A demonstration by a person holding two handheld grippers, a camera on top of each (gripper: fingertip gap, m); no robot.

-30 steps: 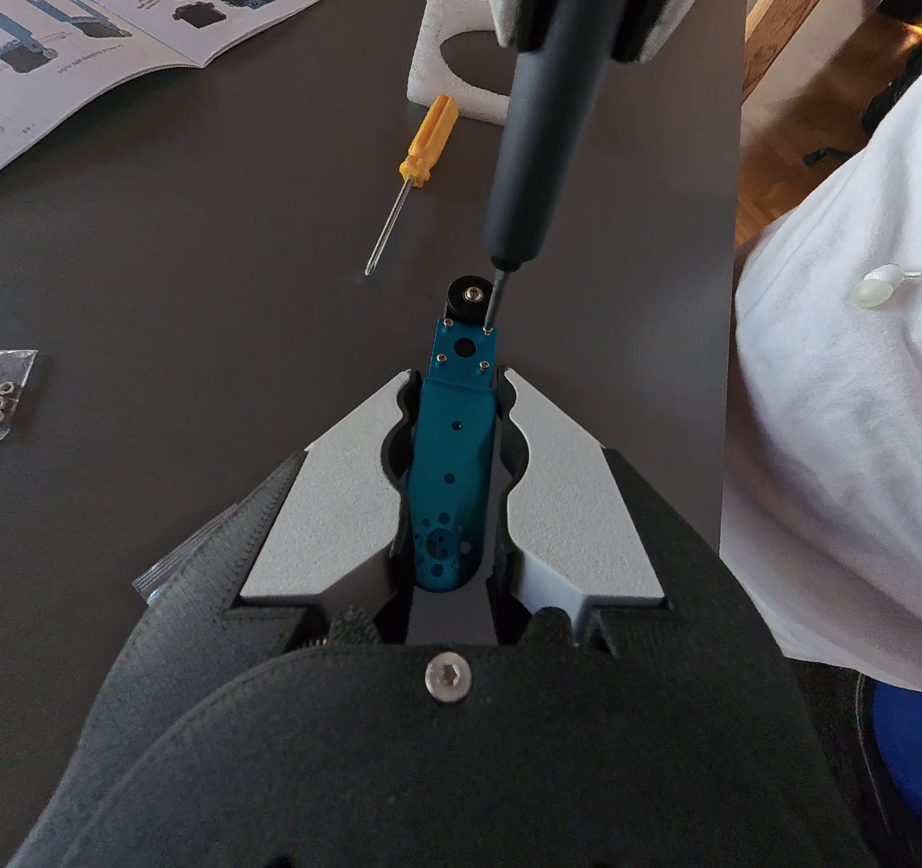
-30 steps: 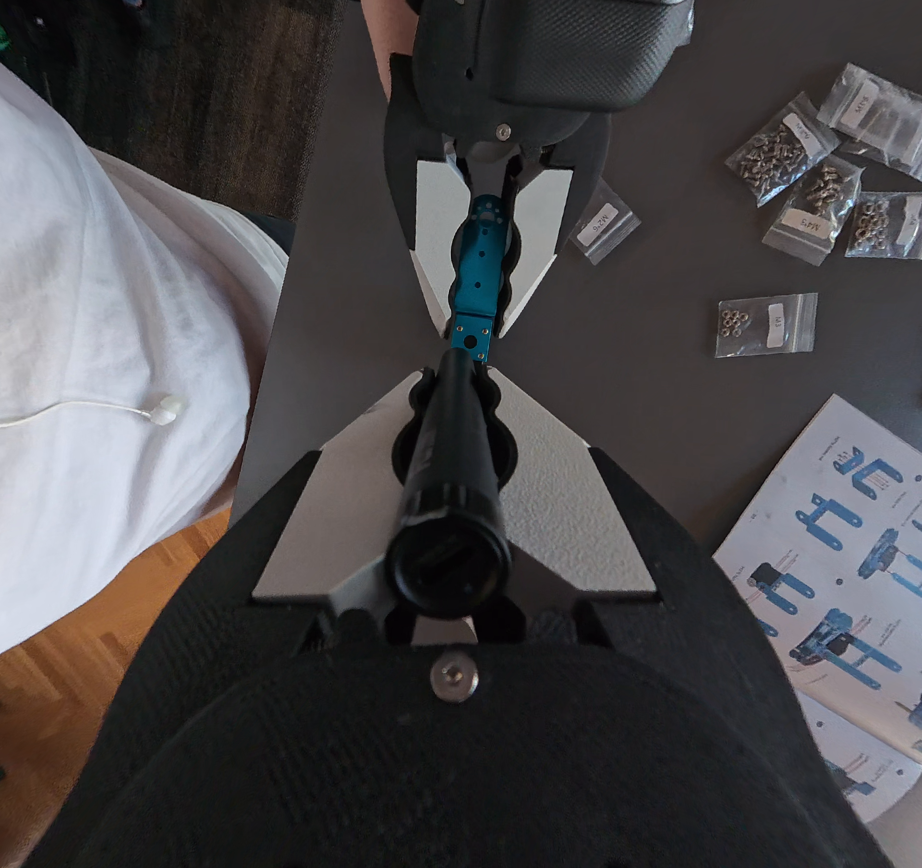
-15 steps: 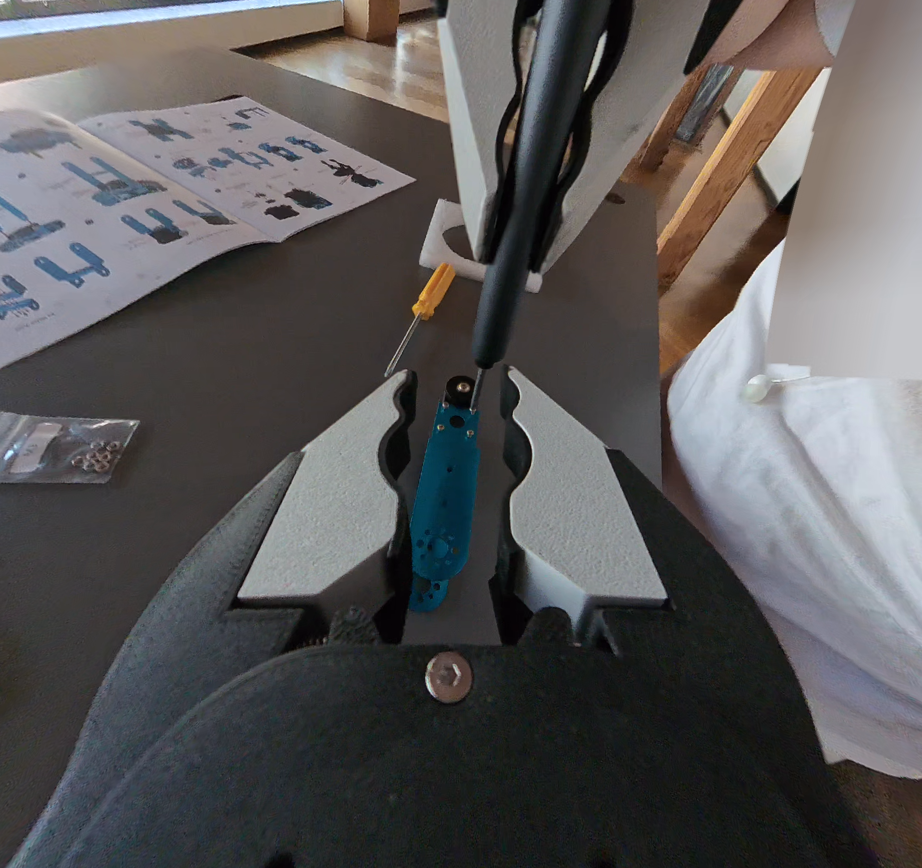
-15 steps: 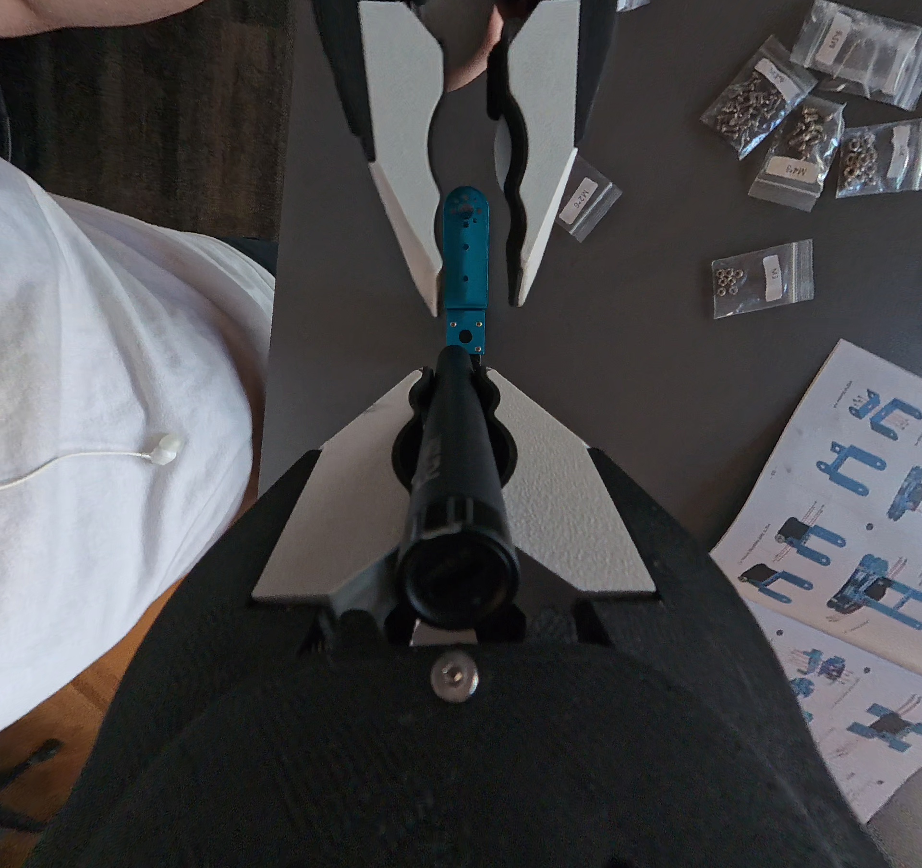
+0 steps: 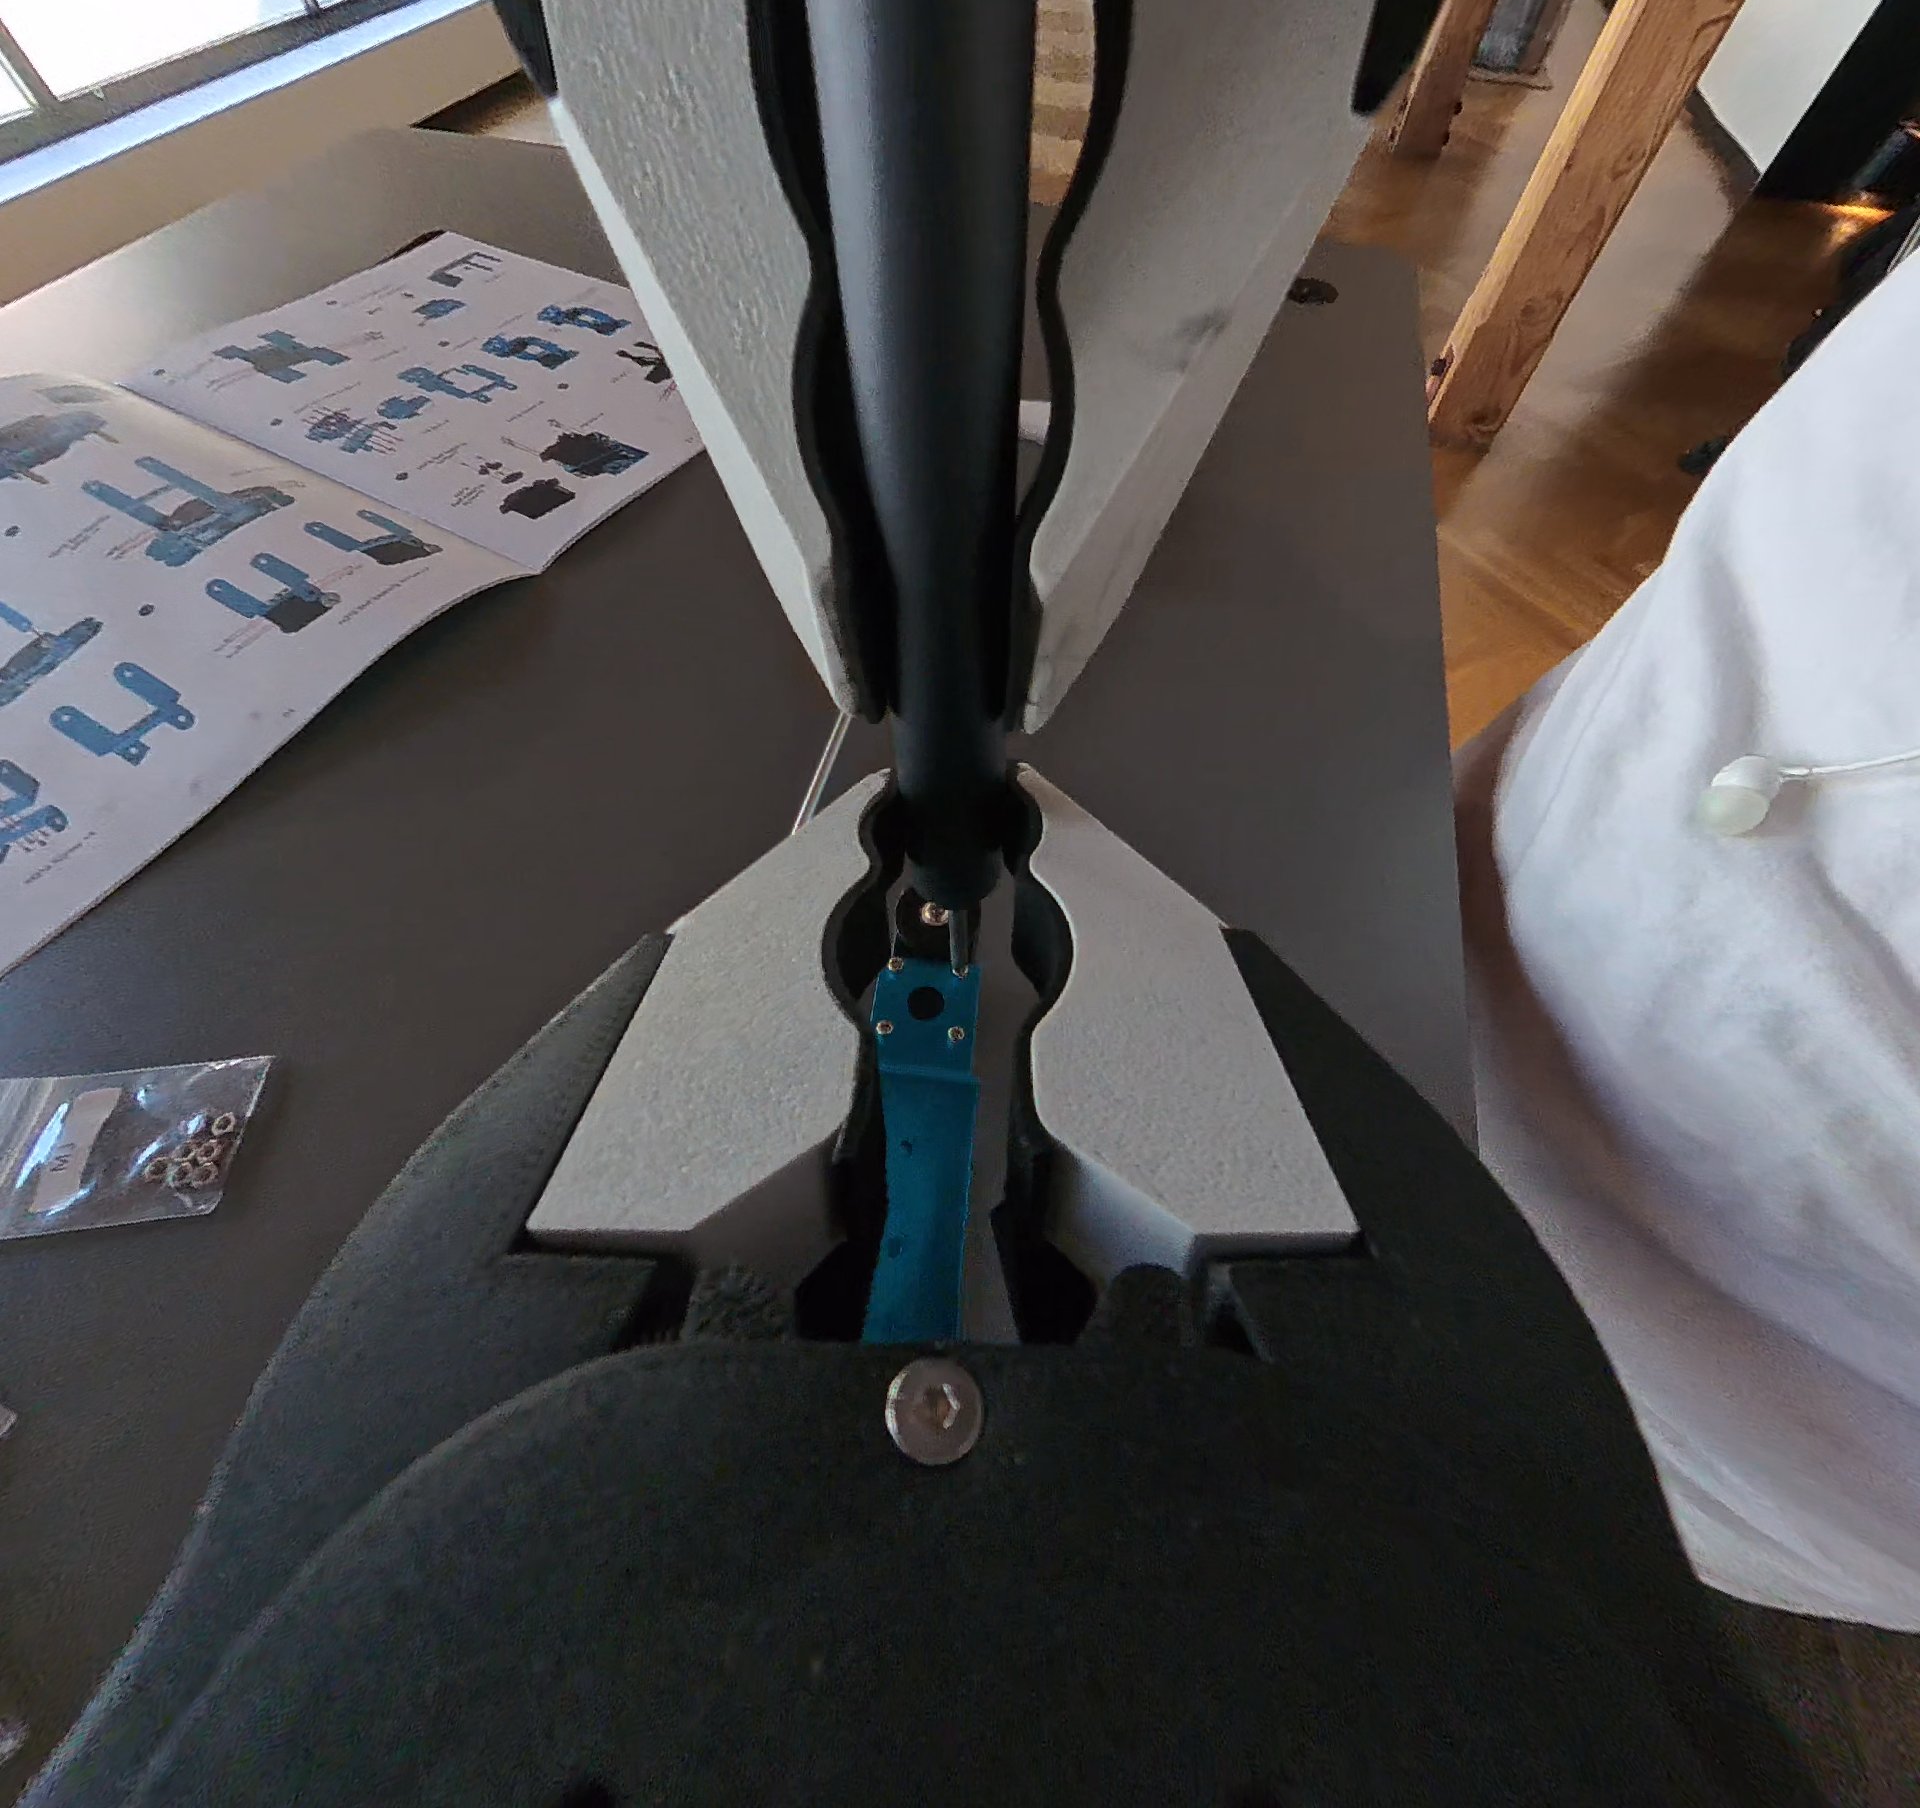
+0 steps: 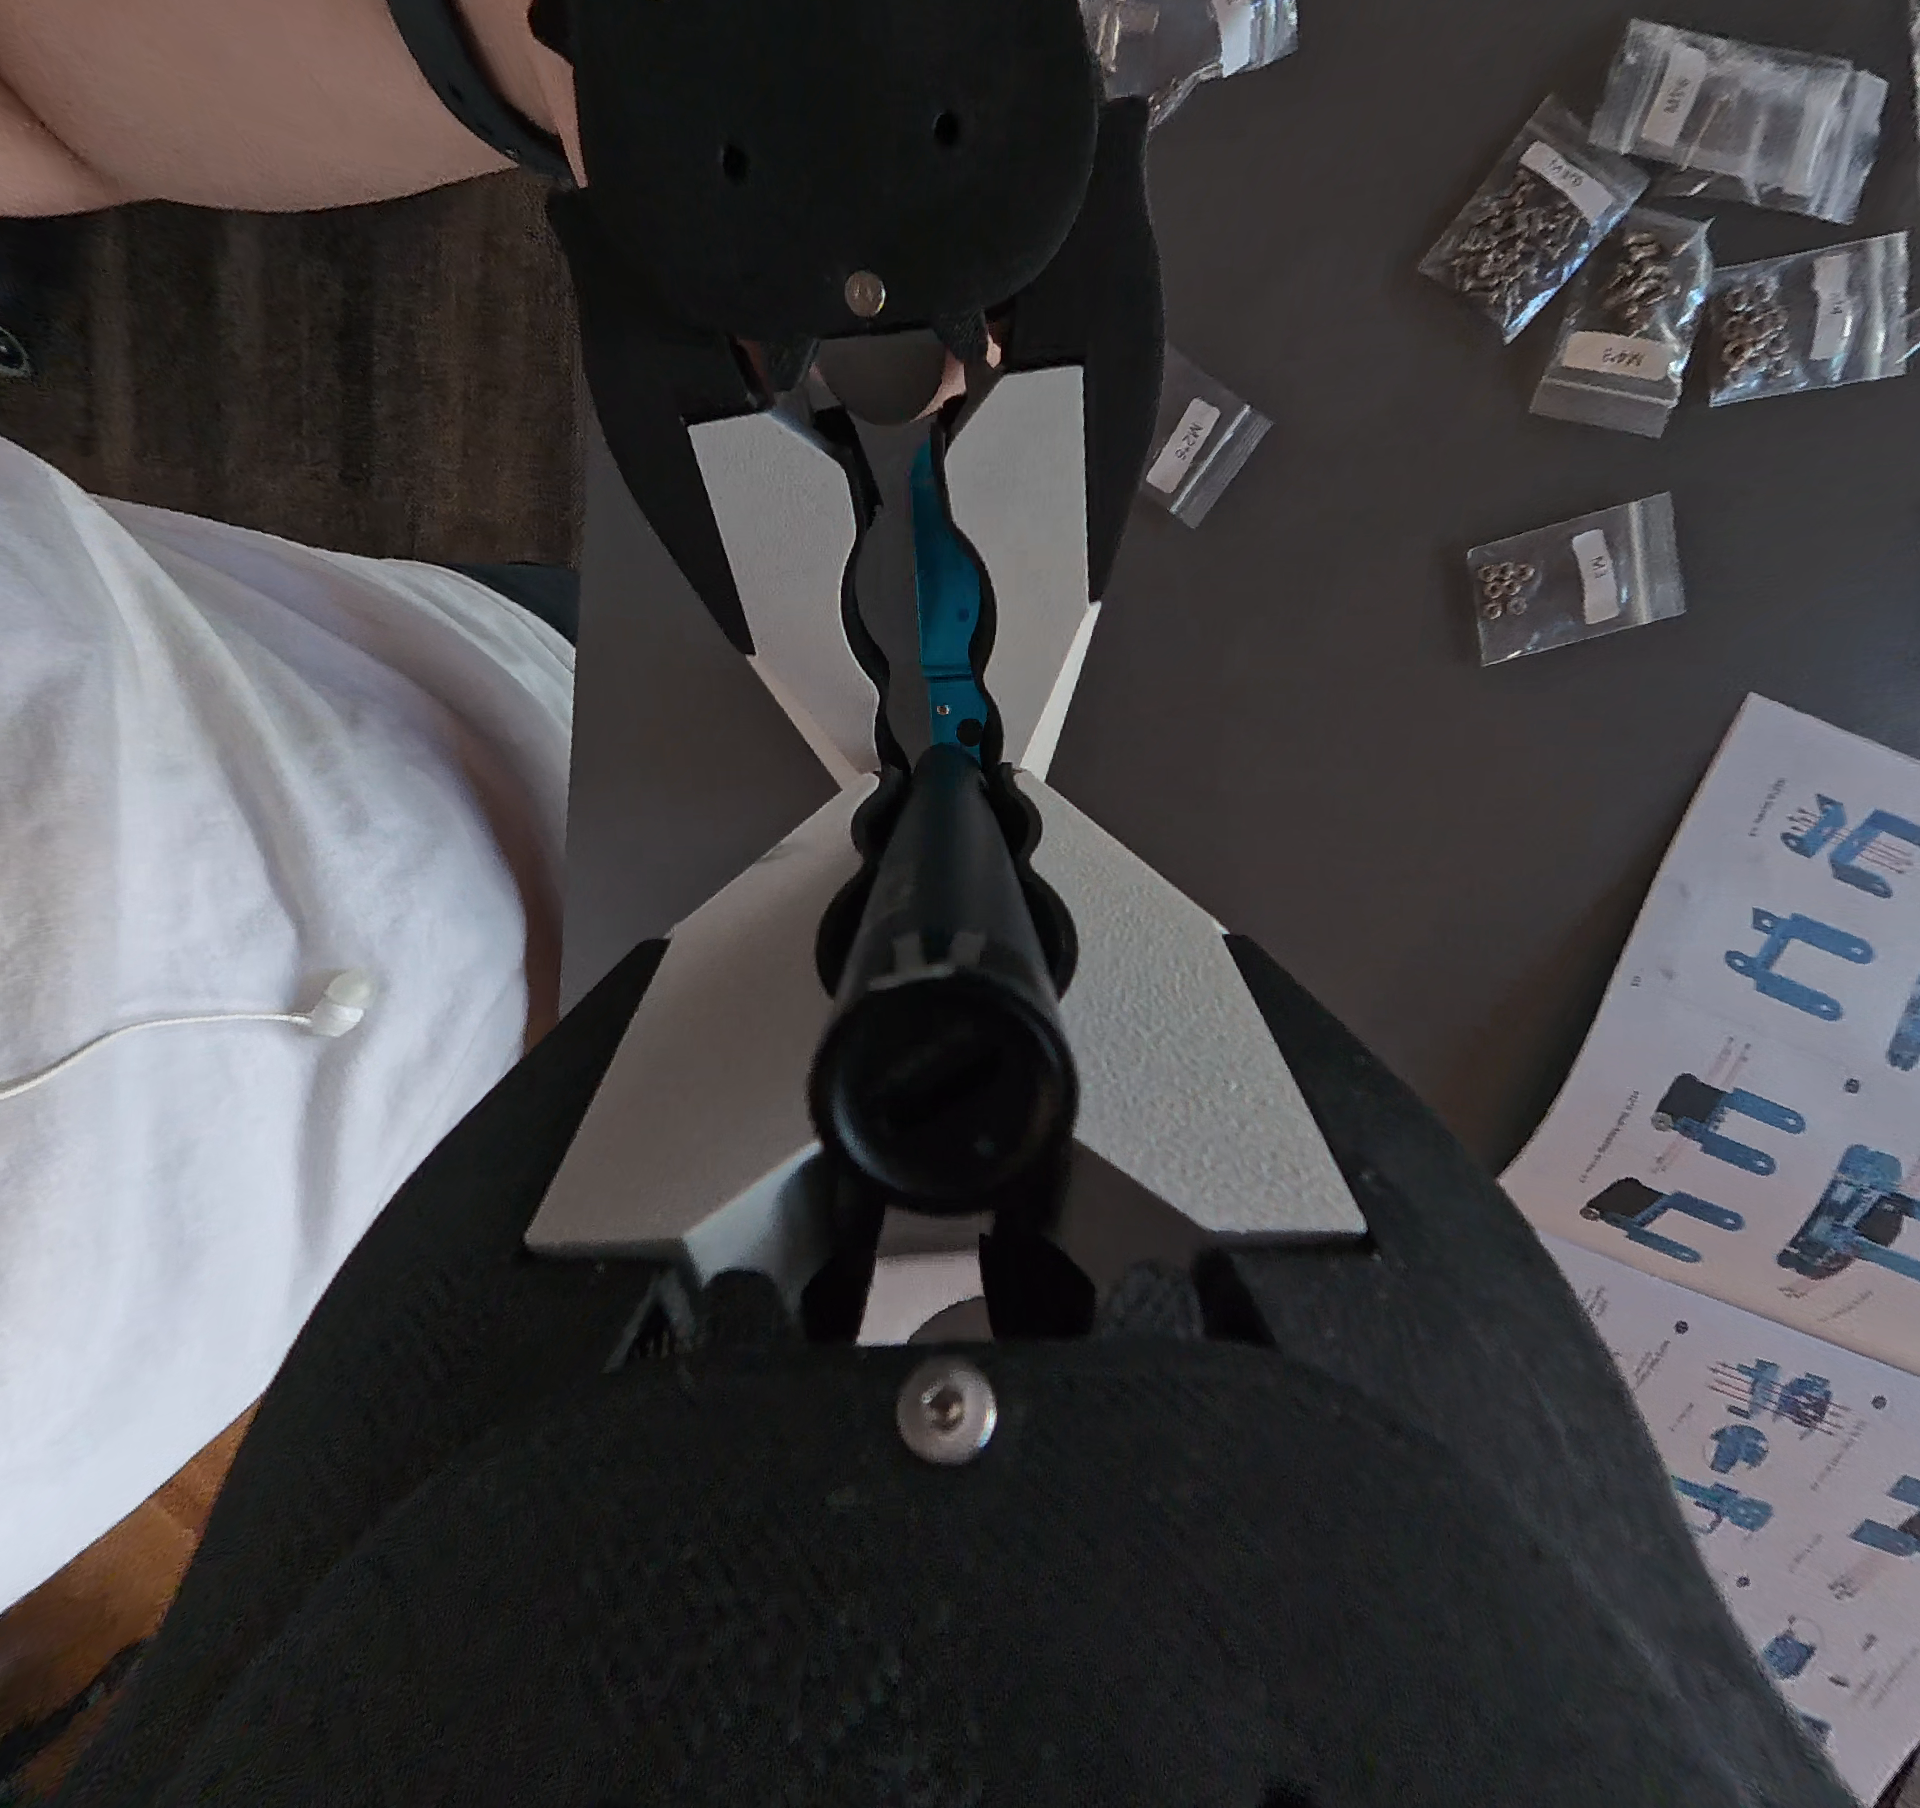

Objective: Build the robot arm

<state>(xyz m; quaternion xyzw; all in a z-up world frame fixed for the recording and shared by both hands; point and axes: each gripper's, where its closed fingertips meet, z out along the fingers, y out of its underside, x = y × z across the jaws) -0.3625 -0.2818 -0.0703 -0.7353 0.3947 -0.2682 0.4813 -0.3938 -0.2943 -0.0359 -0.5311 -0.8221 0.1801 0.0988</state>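
My left gripper (image 5: 956,787) is closed narrow around a blue metal bracket (image 5: 920,1166), which stands tilted between the fingers. It leans on one finger, with a thin gap at the other. The bracket runs back under the gripper body. My right gripper (image 6: 945,782) is shut on a black screwdriver (image 6: 940,927) and points straight at the left gripper (image 6: 940,761), tips nearly meeting. In the left wrist view the screwdriver (image 5: 914,304) comes down from above. Its bit rests on a corner screw of the bracket's end plate (image 5: 925,1005). The bracket also shows in the right wrist view (image 6: 948,605).
An open instruction booklet (image 5: 260,532) lies on the dark table (image 5: 520,823); it also shows in the right wrist view (image 6: 1766,1083). Several small bags of hardware (image 6: 1579,574) lie behind the left gripper. A person in a white shirt (image 5: 1714,1031) sits at the table's edge. One gripper's finger ends stand about 4 cm off the other's.
The left gripper let go of the bracket half a second ago, then slid forward over it and narrowed again. The bracket now stands tilted. The right gripper and screwdriver stay on the end plate.
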